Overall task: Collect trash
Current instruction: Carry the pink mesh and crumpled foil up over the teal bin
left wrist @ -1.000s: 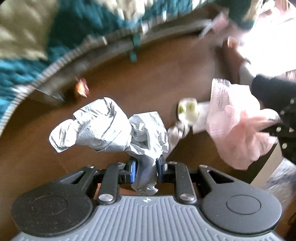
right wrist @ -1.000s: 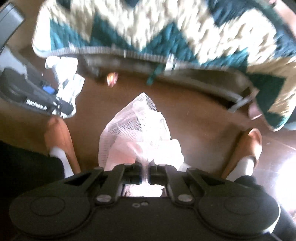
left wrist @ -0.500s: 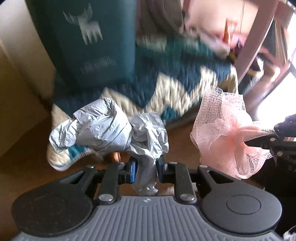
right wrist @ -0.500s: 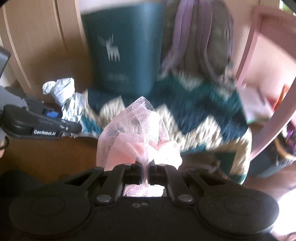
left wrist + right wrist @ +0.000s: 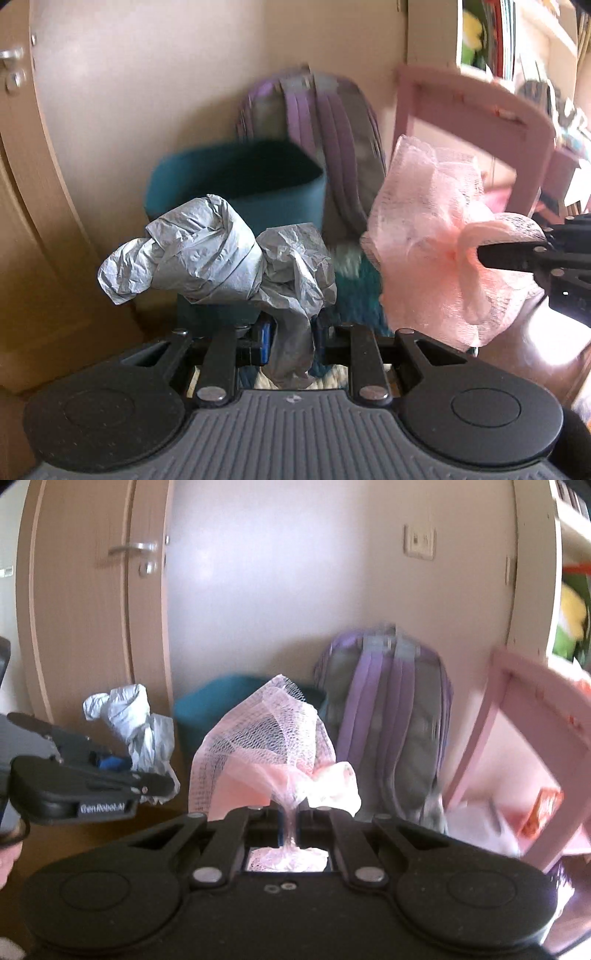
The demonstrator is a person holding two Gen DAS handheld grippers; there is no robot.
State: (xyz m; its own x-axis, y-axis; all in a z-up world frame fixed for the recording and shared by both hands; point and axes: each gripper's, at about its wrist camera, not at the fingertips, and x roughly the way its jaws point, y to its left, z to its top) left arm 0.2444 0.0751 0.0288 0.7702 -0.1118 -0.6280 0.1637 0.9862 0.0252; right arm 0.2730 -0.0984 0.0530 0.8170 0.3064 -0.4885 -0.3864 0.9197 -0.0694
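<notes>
The left gripper (image 5: 291, 332) clamps crumpled grey paper (image 5: 218, 254), which hides the lower front of the blurred teal bin (image 5: 236, 181) beyond it. The right gripper (image 5: 291, 814) pinches pink netting (image 5: 266, 746), whose bunch covers part of the bin; its tail hangs behind the fingers.

1. The bin (image 5: 236, 184) stands on the floor against the wall (image 5: 277, 572).
2. The backpack (image 5: 388, 720) leans on the wall, just right of the bin.
3. The chair (image 5: 535, 716) is right of the backpack.
4. The door (image 5: 92, 609) is left of the bin.
5. The crumpled paper (image 5: 221, 254) is held up in front of the bin, with the net bundle (image 5: 436, 243) to its right.
</notes>
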